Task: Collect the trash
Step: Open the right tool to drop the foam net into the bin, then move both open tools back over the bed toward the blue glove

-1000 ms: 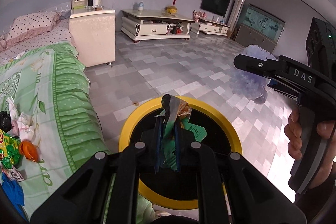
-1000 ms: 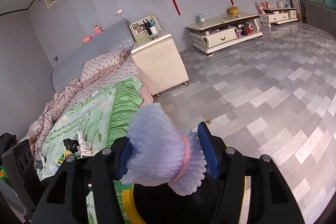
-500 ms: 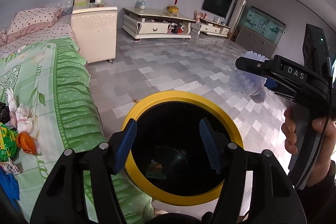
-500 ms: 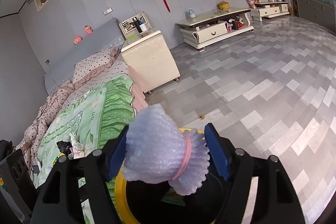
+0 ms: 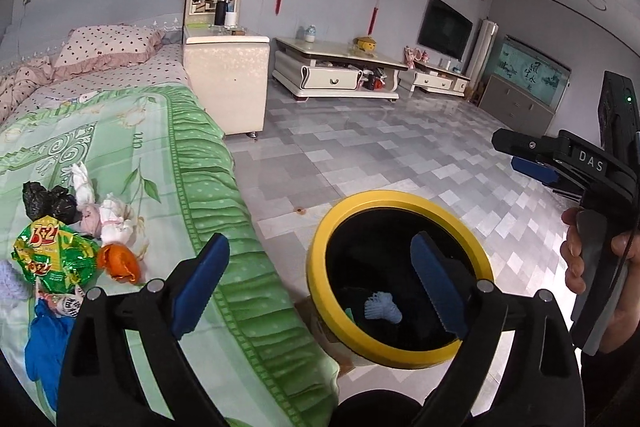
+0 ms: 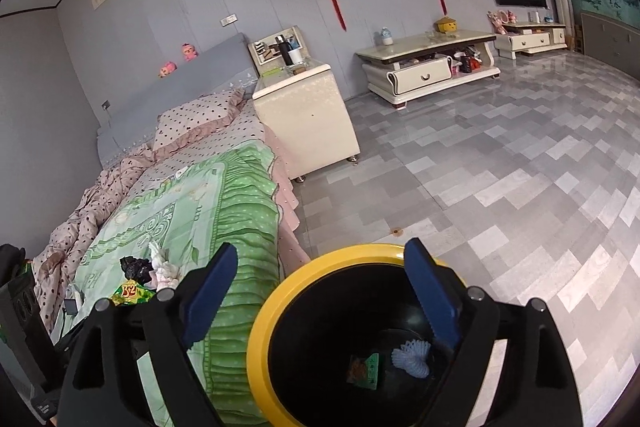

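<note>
In your left wrist view, your left gripper (image 5: 320, 267) stands wide with nothing between its blue pads; its jaws have just been opening. Under its right finger sits the yellow-rimmed black bin (image 5: 324, 239) on the floor, with a pale blue foam wad (image 5: 383, 308) lying at its bottom. To the gripper's left, on the green bedspread (image 5: 192, 155), the trash still out lies in a cluster: a black bag (image 5: 48, 201), white crumpled tissues (image 5: 114, 219), an orange peel (image 5: 119, 262), a green snack wrapper (image 5: 54, 255) and a blue glove (image 5: 46, 343). Far to the right, your right hand (image 5: 600, 275) grips the handle of the right gripper, seen side-on.

In your right wrist view, your right gripper (image 6: 320, 271) is also spread wide and empty, its jaws having just been opening. The bin (image 6: 260, 327) lies directly below and ahead of it, holding the foam wad (image 6: 412, 355) beside a small green packet (image 6: 365, 367). Left of the gripper, the bedspread (image 6: 240, 211) carries the black bag (image 6: 135, 266), tissues (image 6: 164, 269) and snack wrapper (image 6: 130, 293).
</note>
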The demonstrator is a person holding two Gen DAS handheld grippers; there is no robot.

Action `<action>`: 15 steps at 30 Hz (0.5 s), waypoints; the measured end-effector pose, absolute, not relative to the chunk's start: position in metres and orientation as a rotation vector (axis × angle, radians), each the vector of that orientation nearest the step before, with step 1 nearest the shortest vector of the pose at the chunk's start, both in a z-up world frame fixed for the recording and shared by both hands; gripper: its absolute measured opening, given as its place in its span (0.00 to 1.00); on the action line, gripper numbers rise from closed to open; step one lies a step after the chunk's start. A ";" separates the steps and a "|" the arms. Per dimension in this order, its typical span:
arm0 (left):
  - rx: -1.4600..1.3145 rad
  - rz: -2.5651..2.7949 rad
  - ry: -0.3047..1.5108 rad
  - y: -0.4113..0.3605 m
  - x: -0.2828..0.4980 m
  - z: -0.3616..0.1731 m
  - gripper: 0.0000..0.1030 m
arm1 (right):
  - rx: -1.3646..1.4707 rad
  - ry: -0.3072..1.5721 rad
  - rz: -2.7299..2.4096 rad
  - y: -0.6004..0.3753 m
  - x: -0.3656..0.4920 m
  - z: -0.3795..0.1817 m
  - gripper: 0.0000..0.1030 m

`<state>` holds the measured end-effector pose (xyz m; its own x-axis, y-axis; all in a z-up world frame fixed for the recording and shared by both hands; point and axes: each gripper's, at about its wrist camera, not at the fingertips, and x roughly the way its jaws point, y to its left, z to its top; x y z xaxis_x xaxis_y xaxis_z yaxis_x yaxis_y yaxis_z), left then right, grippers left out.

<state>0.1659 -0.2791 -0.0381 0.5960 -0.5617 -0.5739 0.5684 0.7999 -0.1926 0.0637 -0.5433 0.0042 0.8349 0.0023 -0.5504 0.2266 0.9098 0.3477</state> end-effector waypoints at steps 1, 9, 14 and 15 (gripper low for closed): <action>0.008 -0.644 0.656 -0.271 0.165 -0.037 0.87 | 0.407 0.568 -0.108 -0.537 0.065 0.007 0.80; -0.017 -0.537 0.630 -0.202 0.165 -0.034 0.90 | 0.329 0.544 0.035 -0.475 0.079 0.028 0.81; -0.022 -0.456 0.631 -0.162 0.167 -0.036 0.90 | 0.280 0.547 0.102 -0.437 0.092 0.034 0.81; -0.023 -0.439 0.634 -0.154 0.168 -0.037 0.90 | 0.272 0.549 0.117 -0.429 0.095 0.035 0.81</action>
